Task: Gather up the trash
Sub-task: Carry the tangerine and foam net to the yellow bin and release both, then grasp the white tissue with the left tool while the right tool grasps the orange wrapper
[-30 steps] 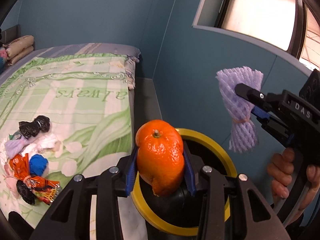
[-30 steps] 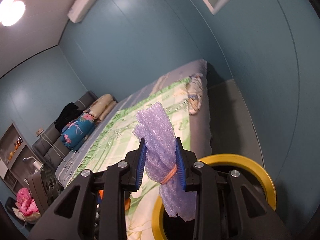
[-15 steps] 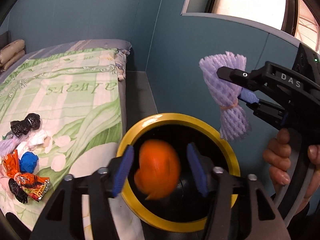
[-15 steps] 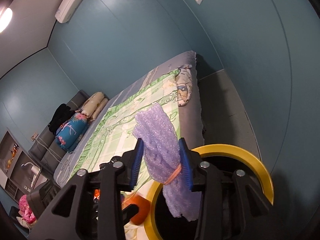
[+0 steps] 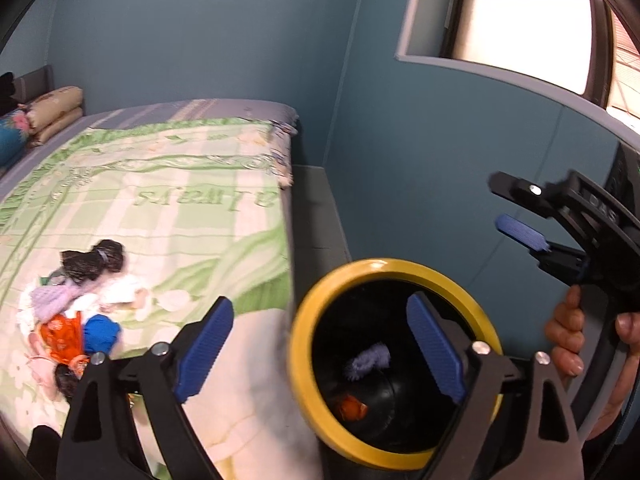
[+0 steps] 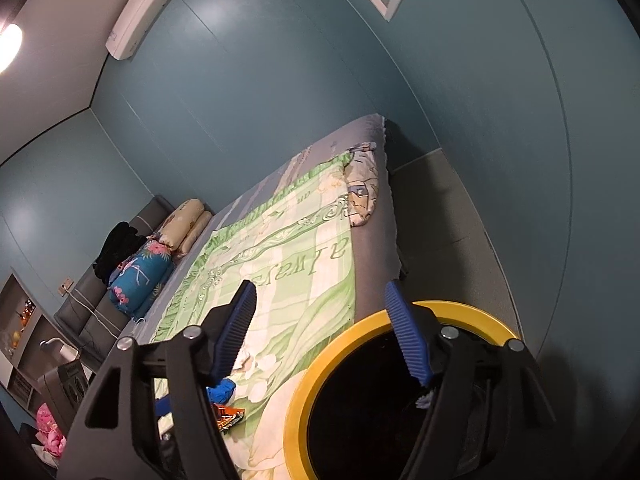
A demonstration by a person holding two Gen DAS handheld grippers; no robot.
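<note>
A black bin with a yellow rim (image 5: 394,268) stands beside the bed; it also shows in the right wrist view (image 6: 316,364). Inside it lie a purple foam net (image 5: 370,360) and an orange (image 5: 352,406). My left gripper (image 5: 320,344) is open and empty above the bin's left rim. My right gripper (image 6: 326,338) is open and empty over the bin; it shows in the left wrist view (image 5: 516,210) to the upper right of the bin. A pile of trash (image 5: 76,304) lies on the green bedspread: black bags, a purple net, a blue wad, an orange wrapper.
The bed (image 5: 168,200) with a green patterned cover fills the left; pillows (image 5: 52,114) lie at its head. A teal wall (image 5: 420,160) and window stand close on the right. A grey floor strip (image 5: 316,216) runs between bed and wall.
My left gripper opened and the orange fell into the bin. My right gripper then opened and the purple foam net dropped in too. Both grippers now stand wide open.
</note>
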